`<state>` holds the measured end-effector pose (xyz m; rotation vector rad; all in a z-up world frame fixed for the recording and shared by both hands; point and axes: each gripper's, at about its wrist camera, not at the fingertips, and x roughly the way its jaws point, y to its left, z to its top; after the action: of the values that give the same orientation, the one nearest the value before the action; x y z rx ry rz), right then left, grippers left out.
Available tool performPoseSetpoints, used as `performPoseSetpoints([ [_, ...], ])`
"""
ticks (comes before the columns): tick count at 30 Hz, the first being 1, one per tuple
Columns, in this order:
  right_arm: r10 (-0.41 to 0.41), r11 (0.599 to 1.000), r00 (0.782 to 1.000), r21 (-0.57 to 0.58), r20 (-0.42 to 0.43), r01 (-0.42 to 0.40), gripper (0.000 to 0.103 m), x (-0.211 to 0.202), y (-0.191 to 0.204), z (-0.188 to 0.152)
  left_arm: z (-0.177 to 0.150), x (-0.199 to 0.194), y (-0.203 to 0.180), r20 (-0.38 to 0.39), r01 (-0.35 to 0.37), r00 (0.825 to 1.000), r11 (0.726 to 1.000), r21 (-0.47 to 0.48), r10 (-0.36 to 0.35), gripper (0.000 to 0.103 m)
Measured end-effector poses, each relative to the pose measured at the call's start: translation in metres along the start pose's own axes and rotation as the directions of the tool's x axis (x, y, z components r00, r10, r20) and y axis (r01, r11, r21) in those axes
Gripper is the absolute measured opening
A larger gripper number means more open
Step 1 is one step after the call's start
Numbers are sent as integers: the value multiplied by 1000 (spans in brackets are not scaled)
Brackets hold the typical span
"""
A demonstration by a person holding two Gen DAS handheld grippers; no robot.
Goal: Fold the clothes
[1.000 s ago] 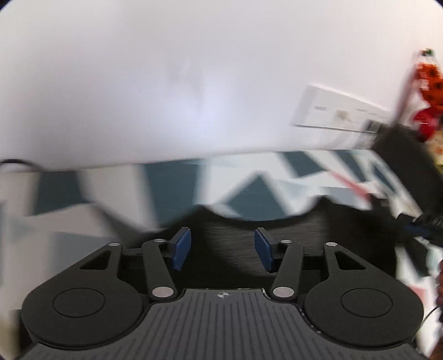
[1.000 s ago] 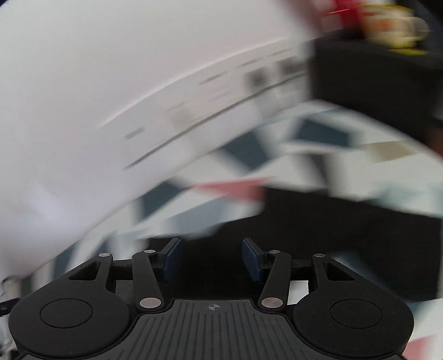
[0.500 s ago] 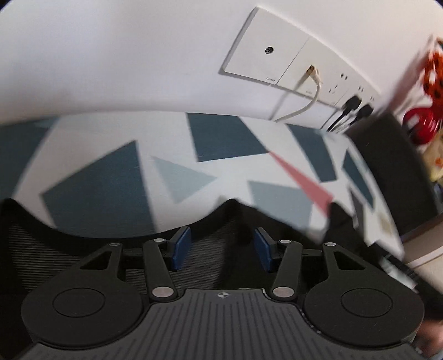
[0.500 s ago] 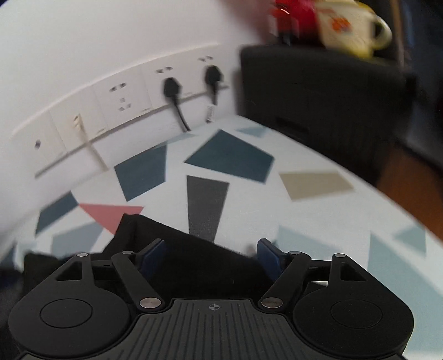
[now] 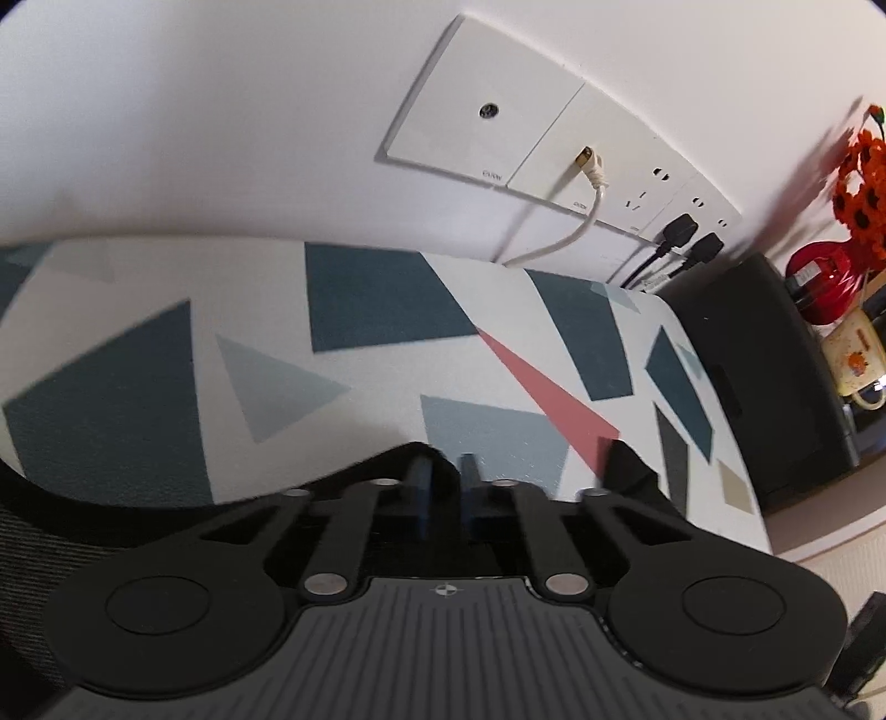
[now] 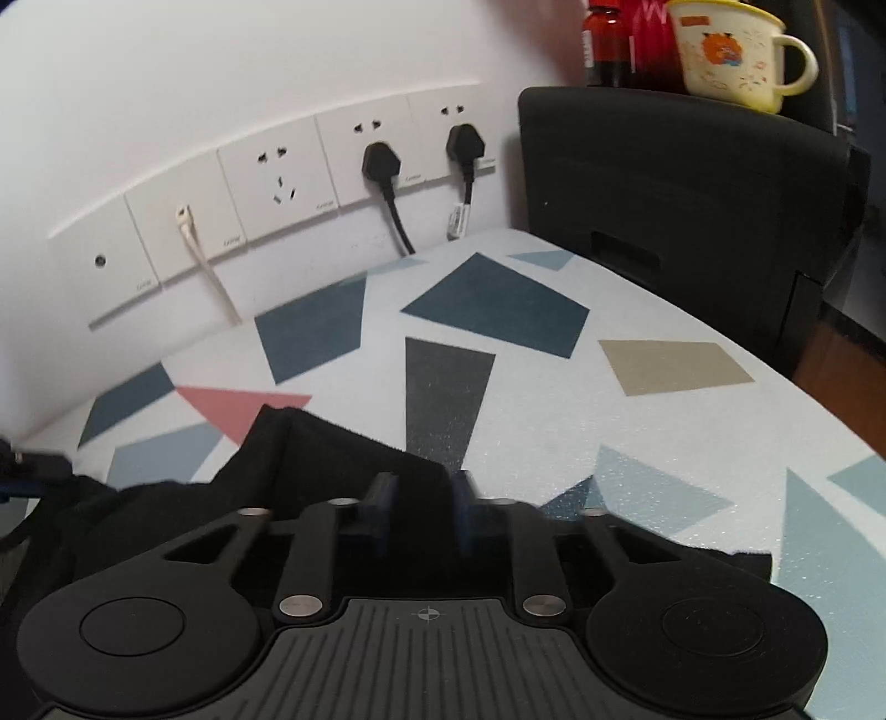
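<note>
A black garment [image 6: 310, 454] lies on the patterned tablecloth [image 6: 554, 399], and its edge also shows in the left wrist view [image 5: 66, 531]. My left gripper [image 5: 446, 487] is closed to a narrow gap on the garment's far edge. My right gripper [image 6: 423, 509] has its blue pads close together over the garment's edge, with black cloth between them. The cloth under both grippers is partly hidden by the gripper bodies.
A white wall with a socket strip [image 6: 277, 183] and plugged cables [image 6: 387, 183] runs behind the table. A black box [image 6: 692, 205] stands at the right end with a yellow mug [image 6: 731, 50] and a red bottle on it. Orange flowers [image 5: 864, 183] stand beyond it.
Both grippers have dropped to the garment's far edge and their fingers have closed from wide open to a narrow gap on the cloth. The views have steadied.
</note>
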<state>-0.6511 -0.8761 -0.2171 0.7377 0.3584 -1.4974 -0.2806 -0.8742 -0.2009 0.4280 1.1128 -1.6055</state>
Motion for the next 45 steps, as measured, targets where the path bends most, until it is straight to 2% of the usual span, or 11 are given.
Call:
performPoseSetpoints([
  [4,-101,991,992,94,77,93,5,-9,-16,3,4,-4,-1,54,-51,997,999,3,51,7],
  [8,-276,947,944,216,179,236,4,-42,-49,9,6,-1,1,66,-76,995,997,8,76,7],
  [14,-471,859,864,314,176,404,3,-74,-84,7,5,12,5,55,-103,993,995,6,102,6],
  [18,-415,888,900,275,136,368,8,-73,-82,2,3,5,-1,51,-108,993,993,55,106,11],
  [22,-364,930,894,141,261,338,49,-77,-34,7,-5,-23,-2,107,-172,981,978,121,159,28],
  [24,-292,956,903,91,314,278,49,-77,-10,11,-15,-37,4,138,-227,968,963,145,208,37],
  [25,-218,976,928,41,302,216,49,-71,4,11,-21,-43,8,149,-252,962,955,154,230,37],
  [29,85,983,983,-176,163,-56,48,-37,63,11,-39,-55,36,116,-323,944,934,155,308,37],
  [33,249,916,965,-306,-76,-260,48,-8,109,12,-49,-66,65,103,-385,921,917,105,375,37],
  [38,81,873,987,-469,-136,-136,40,19,129,5,-55,-70,67,113,-427,903,895,132,415,43],
  [45,-81,916,997,-394,-4,73,28,67,122,25,-55,-75,72,109,-428,902,899,91,418,51],
])
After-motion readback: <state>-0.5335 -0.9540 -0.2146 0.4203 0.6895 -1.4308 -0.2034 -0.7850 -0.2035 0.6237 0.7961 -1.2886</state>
